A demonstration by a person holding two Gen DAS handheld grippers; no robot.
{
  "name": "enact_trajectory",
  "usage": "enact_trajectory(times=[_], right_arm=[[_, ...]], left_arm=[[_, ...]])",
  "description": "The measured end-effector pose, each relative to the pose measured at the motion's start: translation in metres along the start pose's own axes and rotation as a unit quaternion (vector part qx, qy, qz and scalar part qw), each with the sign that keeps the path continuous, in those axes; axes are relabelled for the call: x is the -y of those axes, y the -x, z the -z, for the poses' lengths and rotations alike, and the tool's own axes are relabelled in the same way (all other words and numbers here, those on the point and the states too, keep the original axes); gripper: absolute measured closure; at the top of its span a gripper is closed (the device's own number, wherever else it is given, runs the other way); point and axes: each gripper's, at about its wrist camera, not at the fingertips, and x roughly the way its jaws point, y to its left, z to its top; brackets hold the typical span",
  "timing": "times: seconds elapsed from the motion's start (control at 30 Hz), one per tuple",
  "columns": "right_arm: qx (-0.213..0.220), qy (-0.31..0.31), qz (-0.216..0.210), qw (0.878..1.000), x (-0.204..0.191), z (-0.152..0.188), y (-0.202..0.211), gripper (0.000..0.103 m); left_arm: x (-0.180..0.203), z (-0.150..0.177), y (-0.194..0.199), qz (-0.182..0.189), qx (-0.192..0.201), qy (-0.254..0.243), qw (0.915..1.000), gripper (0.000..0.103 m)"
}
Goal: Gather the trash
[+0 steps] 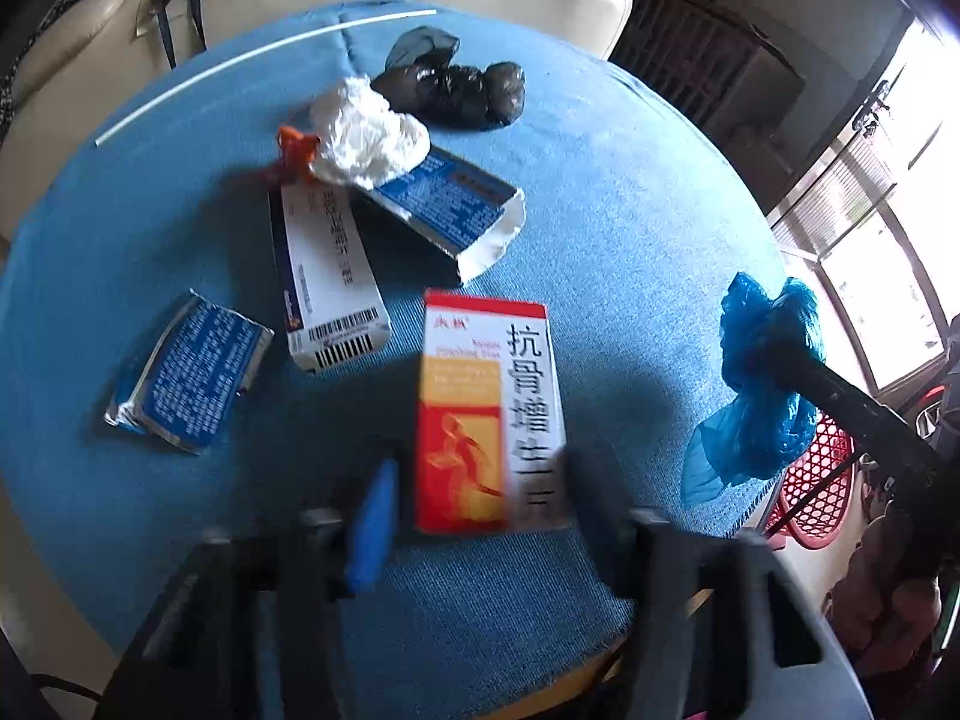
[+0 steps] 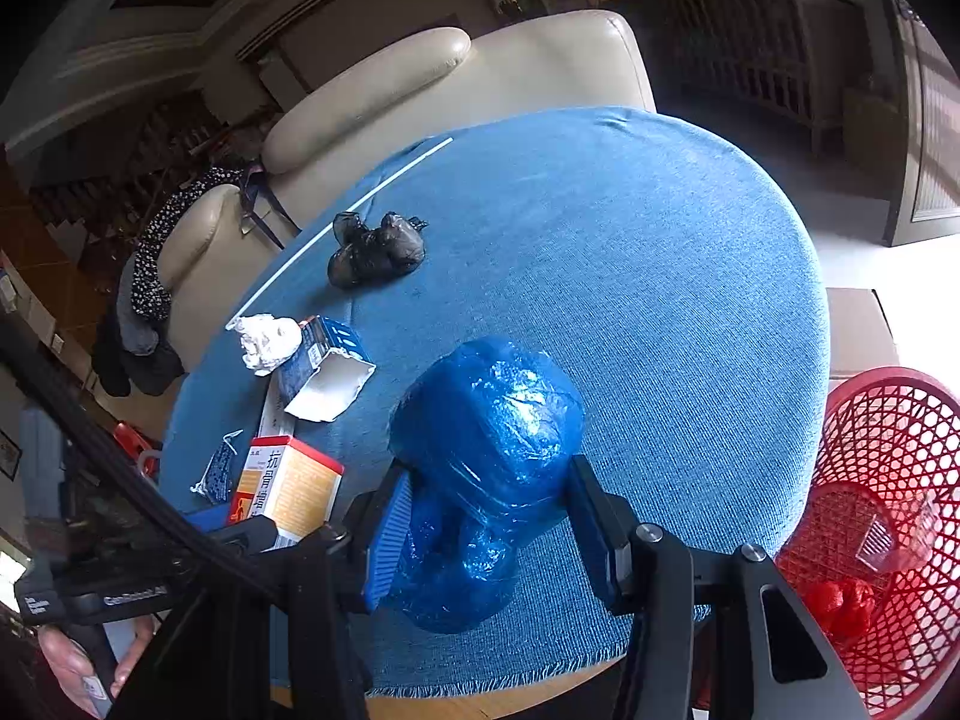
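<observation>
A red, orange and white medicine box point(image 1: 489, 408) stands between the blurred fingers of my left gripper point(image 1: 480, 510), which close on its near end. In the right wrist view the same box point(image 2: 291, 483) looks raised off the blue tablecloth point(image 2: 630, 300). My right gripper point(image 2: 489, 474) is shut on a crumpled blue plastic bundle point(image 2: 486, 462), held above the table's near edge. The left wrist view shows that blue plastic bundle point(image 1: 762, 384) at the right. A red mesh basket point(image 2: 888, 480) stands beside the table on the right, with a red scrap inside.
Lying on the cloth are a black bag point(image 1: 462, 90), white tissue point(image 1: 372, 138), an open blue box point(image 1: 450, 204), a white barcode box point(image 1: 327, 276), a foil packet point(image 1: 186, 372) and a thin white stick point(image 1: 258, 66). A cream sofa point(image 2: 420, 90) is behind the table.
</observation>
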Motion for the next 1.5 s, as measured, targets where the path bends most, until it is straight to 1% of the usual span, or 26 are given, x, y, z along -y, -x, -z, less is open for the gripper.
enact_trajectory(times=[0.2,0.37,0.5,0.7,0.8,1.0,1.2,1.33,1.5], right_arm=[[0.013,0.009,0.001,1.000,-0.004,0.001,0.004,0.050],[0.030,0.012,-0.007,0.999,-0.003,0.000,0.012,0.050],[0.048,0.018,-0.002,0.999,-0.002,-0.001,0.022,0.050],[0.073,0.022,0.008,0.997,0.007,-0.002,0.040,0.050],[0.083,0.020,0.015,0.996,0.014,-0.001,0.051,0.050],[0.101,0.008,0.030,0.994,0.035,0.000,0.072,0.050],[0.126,-0.014,0.055,0.990,0.063,0.001,0.098,0.050],[0.141,-0.034,0.078,0.986,0.087,0.003,0.117,0.050],[0.151,-0.063,0.121,0.979,0.126,0.014,0.141,0.050]], left_arm=[[0.000,0.001,0.009,0.006,0.022,-0.001,0.9998,0.055],[0.008,-0.001,0.023,0.005,0.044,-0.023,0.9987,0.055],[0.018,-0.002,0.032,0.003,0.057,-0.040,0.9976,0.055],[0.042,-0.006,0.042,0.001,0.075,-0.084,0.9936,0.055],[0.059,-0.007,0.045,0.007,0.080,-0.110,0.9908,0.055],[0.095,-0.010,0.048,0.017,0.089,-0.160,0.9830,0.055],[0.132,-0.013,0.044,0.048,0.085,-0.202,0.9744,0.055],[0.161,-0.013,0.036,0.071,0.077,-0.234,0.9665,0.055],[0.204,-0.012,0.017,0.103,0.049,-0.277,0.9541,0.055]])
